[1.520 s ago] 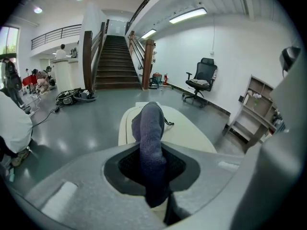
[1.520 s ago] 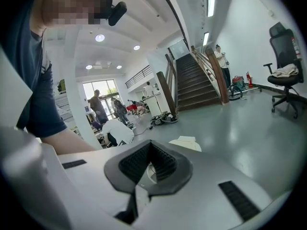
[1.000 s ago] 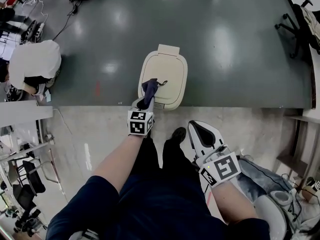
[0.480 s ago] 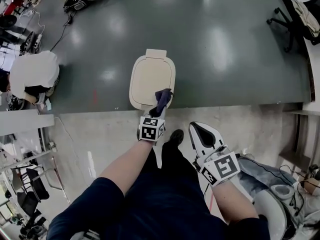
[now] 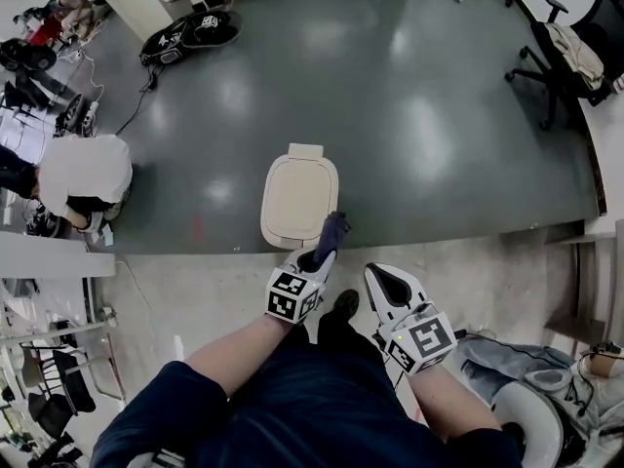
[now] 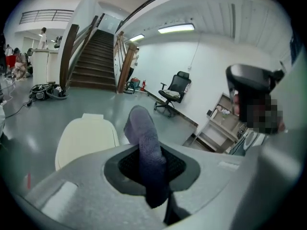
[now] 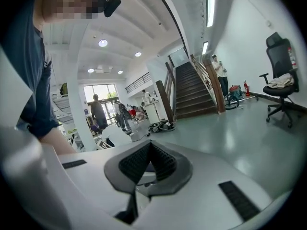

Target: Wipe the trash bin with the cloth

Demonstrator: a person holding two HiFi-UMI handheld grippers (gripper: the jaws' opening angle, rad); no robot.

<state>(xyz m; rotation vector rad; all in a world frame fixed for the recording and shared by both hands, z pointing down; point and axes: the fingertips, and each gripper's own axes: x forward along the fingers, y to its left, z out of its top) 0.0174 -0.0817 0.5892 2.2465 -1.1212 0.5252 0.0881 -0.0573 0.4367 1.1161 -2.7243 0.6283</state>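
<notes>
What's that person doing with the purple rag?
A person holds a gripper in each hand. The left gripper is shut on a dark purple cloth, held up beside the cream trash bin on the grey floor, apparently not touching it. The right gripper is shut and empty.

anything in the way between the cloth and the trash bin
Nothing visible does. The left gripper is shut on the cloth, held just off the near right edge of the trash bin. Only grey floor shows between them.
</notes>
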